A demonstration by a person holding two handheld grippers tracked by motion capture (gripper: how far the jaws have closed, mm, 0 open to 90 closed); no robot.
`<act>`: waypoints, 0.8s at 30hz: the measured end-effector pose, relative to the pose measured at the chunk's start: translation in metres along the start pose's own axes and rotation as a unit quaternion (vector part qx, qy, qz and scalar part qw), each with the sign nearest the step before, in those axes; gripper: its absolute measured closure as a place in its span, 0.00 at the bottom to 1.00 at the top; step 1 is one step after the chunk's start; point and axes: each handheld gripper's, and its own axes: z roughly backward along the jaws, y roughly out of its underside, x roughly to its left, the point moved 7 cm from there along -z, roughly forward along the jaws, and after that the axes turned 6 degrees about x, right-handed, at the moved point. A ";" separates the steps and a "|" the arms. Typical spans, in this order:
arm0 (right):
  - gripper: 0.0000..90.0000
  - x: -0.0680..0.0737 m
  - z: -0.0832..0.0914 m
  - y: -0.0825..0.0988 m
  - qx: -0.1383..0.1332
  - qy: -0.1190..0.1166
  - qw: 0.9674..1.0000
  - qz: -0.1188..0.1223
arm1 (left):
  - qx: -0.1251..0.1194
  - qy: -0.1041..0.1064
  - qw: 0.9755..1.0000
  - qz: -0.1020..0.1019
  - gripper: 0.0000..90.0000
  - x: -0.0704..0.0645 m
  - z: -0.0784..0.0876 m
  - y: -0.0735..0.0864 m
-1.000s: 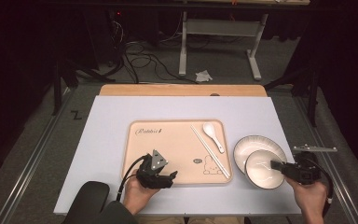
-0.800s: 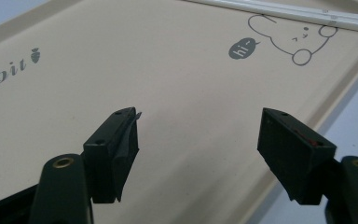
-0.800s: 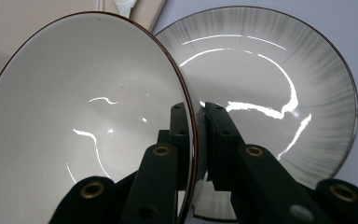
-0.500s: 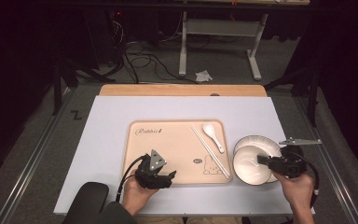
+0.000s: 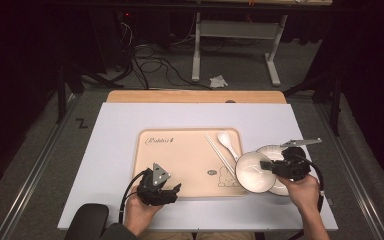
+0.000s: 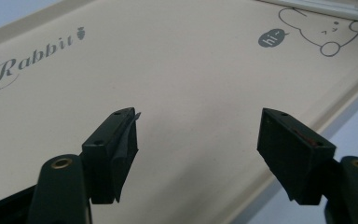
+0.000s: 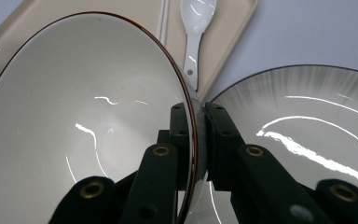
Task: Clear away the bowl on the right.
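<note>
We find the right gripper (image 7: 196,140) clamping the white ceramic bowl's (image 5: 254,171) rim edgewise, tilting it clear of the white streaked plate (image 5: 280,153). The left gripper (image 6: 198,144) waits, fingers wide and empty, above the beige rabbit-print tray (image 5: 180,155).

Two forearms reach in from the bottom edge, each hand holding a black two-jaw claw. The left hand (image 5: 139,212) grips the left claw (image 5: 172,192) low over the near edge of the desk, pointing forward and slightly right; its jaws stand wide apart with nothing between them. The right hand (image 5: 304,190) holds the right claw (image 5: 264,164) pointing left, a grey plate on top and a cable looping behind. Its jaws are pressed together on the thin rim of a bowl (image 7: 74,116), one jaw inside, one outside.
</note>
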 end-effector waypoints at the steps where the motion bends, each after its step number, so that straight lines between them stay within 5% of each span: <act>1: 0.93 0.001 -0.002 -0.002 0.000 -0.002 1.000 0.003 | -0.001 -0.002 1.000 0.001 0.32 0.001 0.001 0.001; 15: 0.93 0.021 -0.025 -0.025 0.015 -0.029 0.999 0.040 | -0.002 -0.019 0.999 0.032 0.33 0.010 0.013 0.013; 24: 0.93 0.035 -0.044 -0.035 0.035 -0.037 0.997 0.061 | -0.003 -0.007 0.999 0.052 0.32 0.017 0.016 0.014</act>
